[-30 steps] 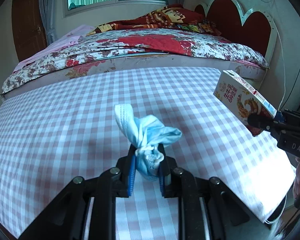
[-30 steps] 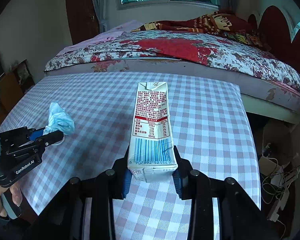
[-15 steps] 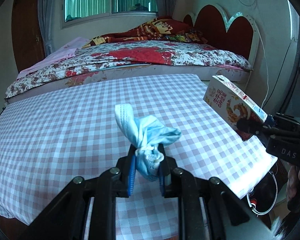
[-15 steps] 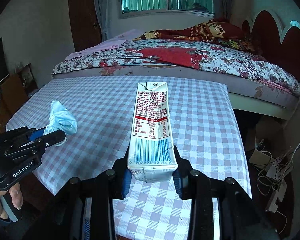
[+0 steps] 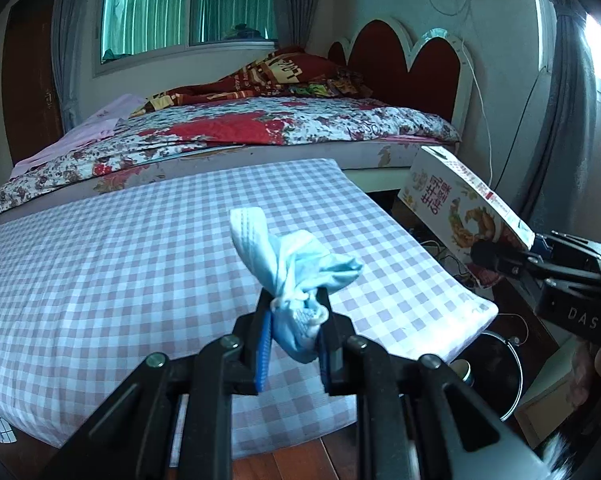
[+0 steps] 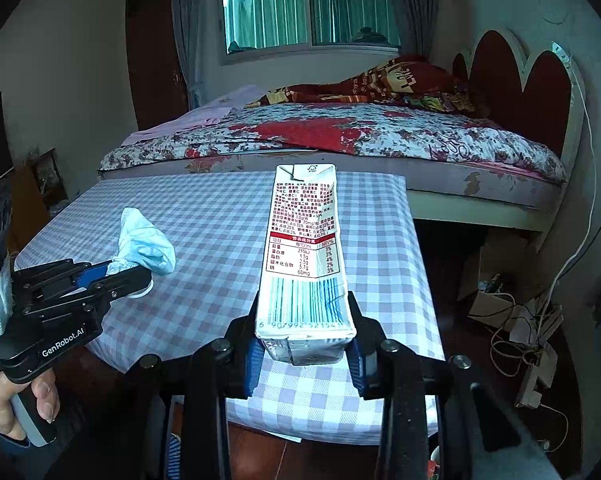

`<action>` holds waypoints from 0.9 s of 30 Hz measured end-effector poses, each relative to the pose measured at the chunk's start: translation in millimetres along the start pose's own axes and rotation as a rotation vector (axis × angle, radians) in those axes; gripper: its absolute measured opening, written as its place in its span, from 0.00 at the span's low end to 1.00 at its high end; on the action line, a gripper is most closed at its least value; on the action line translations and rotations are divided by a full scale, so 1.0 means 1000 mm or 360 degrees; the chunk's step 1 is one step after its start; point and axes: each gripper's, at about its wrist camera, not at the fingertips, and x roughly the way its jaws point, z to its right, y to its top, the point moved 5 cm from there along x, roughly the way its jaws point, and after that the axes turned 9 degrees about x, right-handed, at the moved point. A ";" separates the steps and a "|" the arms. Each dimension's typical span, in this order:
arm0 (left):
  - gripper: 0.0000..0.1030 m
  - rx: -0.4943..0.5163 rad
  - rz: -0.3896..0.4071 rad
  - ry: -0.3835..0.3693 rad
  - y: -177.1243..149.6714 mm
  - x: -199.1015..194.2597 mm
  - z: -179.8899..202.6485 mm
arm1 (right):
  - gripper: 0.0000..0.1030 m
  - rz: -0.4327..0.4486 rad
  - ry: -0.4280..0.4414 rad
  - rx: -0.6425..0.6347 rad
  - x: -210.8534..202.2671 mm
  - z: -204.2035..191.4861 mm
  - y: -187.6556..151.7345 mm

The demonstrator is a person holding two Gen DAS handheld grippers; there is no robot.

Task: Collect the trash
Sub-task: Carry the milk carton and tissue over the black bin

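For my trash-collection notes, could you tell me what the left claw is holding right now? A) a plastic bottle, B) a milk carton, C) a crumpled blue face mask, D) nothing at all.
C: the left claw is shut on the crumpled blue face mask, while the milk carton sits in the right claw.

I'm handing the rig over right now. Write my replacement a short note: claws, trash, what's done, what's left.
Left claw: shut on the crumpled blue face mask, held clear above the checked table.
Right claw: shut on the drink carton, gripped at its barcode end, far end pointing toward the bed.
Done: both pieces of trash are picked up; no other trash shows on the tablecloth.
Left: carry both to a bin and drop them. No bin is clearly in view. A round dark container sits on the floor past the table's right corner; I cannot tell whether it's a bin.
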 end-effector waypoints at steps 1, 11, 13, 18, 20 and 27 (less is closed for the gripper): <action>0.20 0.0010 0.0003 -0.0013 0.001 0.000 0.007 | 0.35 0.0007 -0.0017 0.0009 -0.004 0.007 -0.002; 0.20 0.0091 0.0020 -0.0157 0.005 0.002 0.073 | 0.36 0.0009 -0.0139 0.0091 -0.031 0.062 -0.025; 0.20 0.0110 0.0016 -0.0185 0.005 0.003 0.085 | 0.36 0.0015 -0.0164 0.0102 -0.036 0.072 -0.030; 0.20 0.0156 0.0008 -0.0257 0.006 0.006 0.112 | 0.36 0.0015 -0.0222 0.0133 -0.049 0.095 -0.041; 0.20 0.0171 0.0005 -0.0284 0.006 0.007 0.122 | 0.36 0.0012 -0.0251 0.0146 -0.052 0.105 -0.046; 0.20 0.0249 -0.0028 -0.0399 0.002 0.015 0.162 | 0.36 0.0001 -0.0341 0.0252 -0.070 0.143 -0.069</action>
